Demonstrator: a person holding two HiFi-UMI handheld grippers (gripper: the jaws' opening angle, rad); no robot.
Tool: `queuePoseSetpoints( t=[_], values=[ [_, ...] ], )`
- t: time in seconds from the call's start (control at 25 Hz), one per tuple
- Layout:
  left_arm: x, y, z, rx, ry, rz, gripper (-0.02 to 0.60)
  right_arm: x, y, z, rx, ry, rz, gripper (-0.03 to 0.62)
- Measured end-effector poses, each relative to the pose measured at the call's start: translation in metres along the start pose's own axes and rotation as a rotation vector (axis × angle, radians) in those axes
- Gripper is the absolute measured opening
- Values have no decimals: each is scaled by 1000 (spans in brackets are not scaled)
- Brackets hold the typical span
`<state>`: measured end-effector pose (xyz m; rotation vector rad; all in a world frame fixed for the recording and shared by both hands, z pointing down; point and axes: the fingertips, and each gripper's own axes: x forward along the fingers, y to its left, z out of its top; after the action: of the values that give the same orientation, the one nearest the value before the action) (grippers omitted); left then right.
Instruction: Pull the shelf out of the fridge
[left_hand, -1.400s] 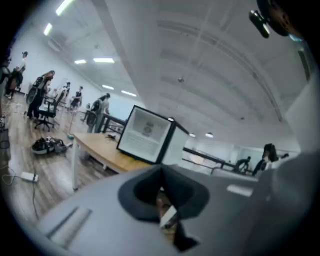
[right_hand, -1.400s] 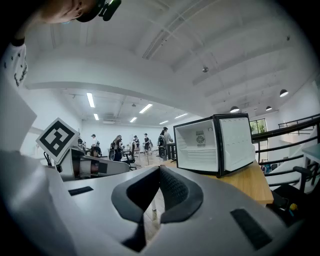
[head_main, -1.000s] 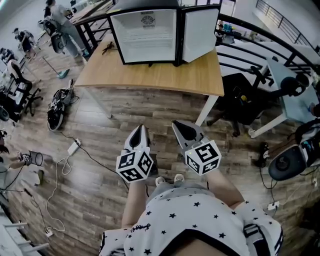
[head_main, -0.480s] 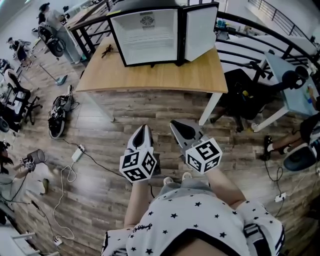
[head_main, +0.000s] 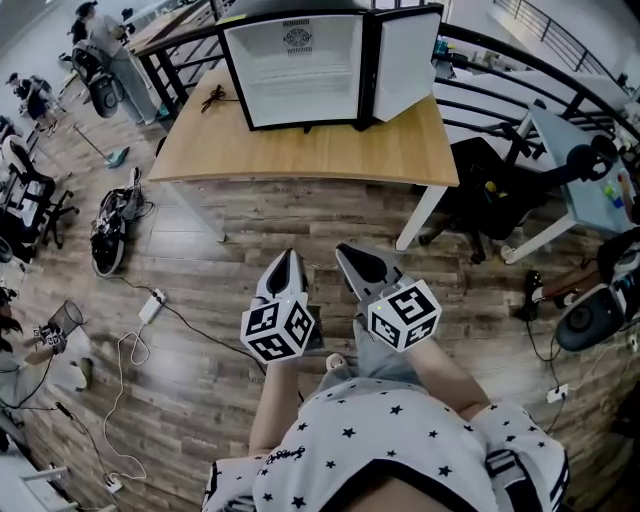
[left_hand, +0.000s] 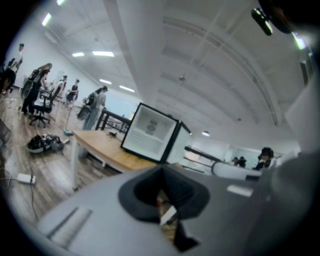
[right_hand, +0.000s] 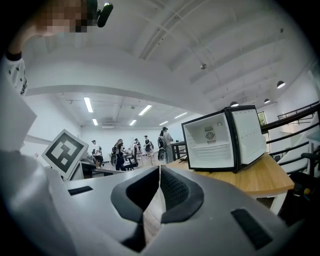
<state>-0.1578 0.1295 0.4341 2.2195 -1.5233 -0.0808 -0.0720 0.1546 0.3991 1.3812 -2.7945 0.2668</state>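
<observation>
A small black fridge (head_main: 300, 65) stands on the wooden table (head_main: 310, 150) with its door (head_main: 405, 60) swung open to the right. Its white inside holds a thin shelf (right_hand: 210, 146) across the middle. Both grippers hang over the floor in front of the person, well short of the table. My left gripper (head_main: 284, 258) is shut with nothing in it; its jaws (left_hand: 161, 168) meet at the tips. To its right, my right gripper (head_main: 346, 252) is also shut and empty (right_hand: 160, 168). Both point toward the fridge (left_hand: 150, 131).
A black office chair (head_main: 480, 190) sits by the table's right leg (head_main: 415, 220). Cables and a power strip (head_main: 150, 303) lie on the wood floor at left, beside a dark bag (head_main: 108, 228). People stand at the far left (head_main: 105, 40). A railing (head_main: 520, 60) runs behind.
The head view has shifted slightly as the person steps; the table sits a touch nearer. Both grippers stay shut and side by side before the body.
</observation>
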Motion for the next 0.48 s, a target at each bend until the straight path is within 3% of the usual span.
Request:
queuePoseSetpoints(
  t=[0.2, 0.48],
  values=[
    [18, 8, 1, 3, 17, 6, 6, 20, -7, 3, -4, -5, 24, 23],
    [74, 25, 22, 16, -6, 32, 6, 66, -48, 14, 1, -22, 52, 23]
  ],
)
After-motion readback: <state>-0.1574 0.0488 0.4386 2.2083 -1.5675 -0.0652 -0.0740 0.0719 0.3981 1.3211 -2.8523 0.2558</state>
